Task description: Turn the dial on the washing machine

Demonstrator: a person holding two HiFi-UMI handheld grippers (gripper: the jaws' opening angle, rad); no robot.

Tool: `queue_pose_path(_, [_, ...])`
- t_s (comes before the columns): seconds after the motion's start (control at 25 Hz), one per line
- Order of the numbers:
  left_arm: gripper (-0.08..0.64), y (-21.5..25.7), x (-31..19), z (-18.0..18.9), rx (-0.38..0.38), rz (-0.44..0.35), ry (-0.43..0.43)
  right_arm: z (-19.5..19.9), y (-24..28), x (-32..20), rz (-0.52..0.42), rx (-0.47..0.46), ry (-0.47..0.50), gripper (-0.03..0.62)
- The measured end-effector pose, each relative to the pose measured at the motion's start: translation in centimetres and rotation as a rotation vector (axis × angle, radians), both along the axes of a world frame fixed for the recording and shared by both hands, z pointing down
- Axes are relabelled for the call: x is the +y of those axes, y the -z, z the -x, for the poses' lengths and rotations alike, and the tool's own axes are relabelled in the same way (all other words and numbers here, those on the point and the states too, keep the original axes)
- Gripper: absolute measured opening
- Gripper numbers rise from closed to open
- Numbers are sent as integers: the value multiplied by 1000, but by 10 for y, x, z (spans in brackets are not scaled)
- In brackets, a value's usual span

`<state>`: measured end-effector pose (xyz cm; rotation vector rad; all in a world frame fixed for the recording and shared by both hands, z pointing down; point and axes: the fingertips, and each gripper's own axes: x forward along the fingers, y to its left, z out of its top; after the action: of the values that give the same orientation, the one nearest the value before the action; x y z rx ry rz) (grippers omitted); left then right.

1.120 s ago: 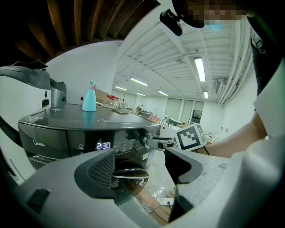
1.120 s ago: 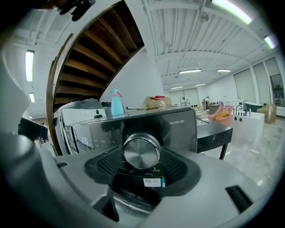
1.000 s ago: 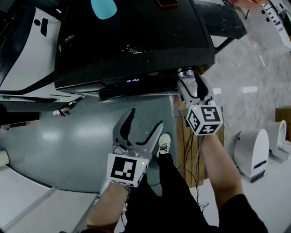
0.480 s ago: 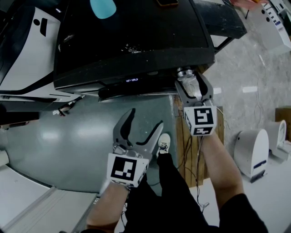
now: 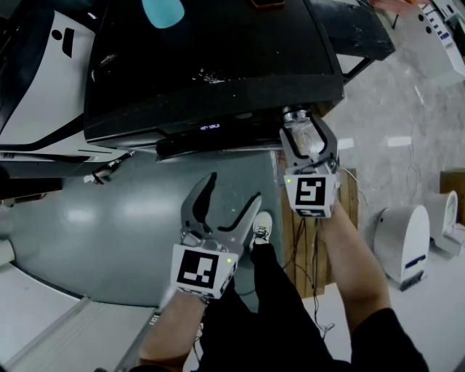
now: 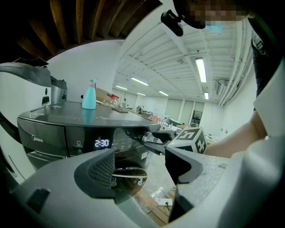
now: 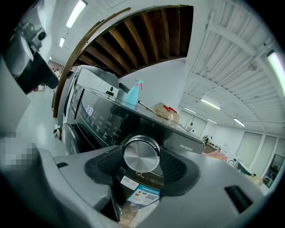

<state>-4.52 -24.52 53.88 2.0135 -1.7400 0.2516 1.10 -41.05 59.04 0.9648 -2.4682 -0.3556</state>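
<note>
at dial, right gripper level, jaws just closing on it

The dark flat top of the washing machine spreads just ahead of the right gripper, and I see a teal bottle standing on it, well off to that gripper's left (a brownish object at the far edge is too cropped to name). Beneath the left gripper lies grey-green floor; a wooden pallet rests on it under the right gripper.
</note>
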Motion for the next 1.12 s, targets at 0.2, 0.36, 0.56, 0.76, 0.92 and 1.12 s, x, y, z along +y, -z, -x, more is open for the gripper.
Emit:
queue_pose_path(0.2, [333,1,0,1,-1,-4,2,-3,0,-2,102,-108,-28,258])
queue_pose_path(0.36, [333,1,0,2,-2,-5,2,-9,-4,-6,263,-278,-54,258])
queue_pose_path(0.56, [333,1,0,3,-3,-5,2,-11,-4,-8,313,-335,-63,261])
queue_pose_path(0.76, [333,4,1,6,-3,-6,2,-10,0,-4,301,-323,-61,270])
queue_pose_path(0.92, [333,11,0,8,-5,-17,2,-10,10,0,285,-323,-50,268])
queue_pose_path(1.12, [333,24,1,12,-2,-37,5,-6,36,11,248,-329,-21,254])
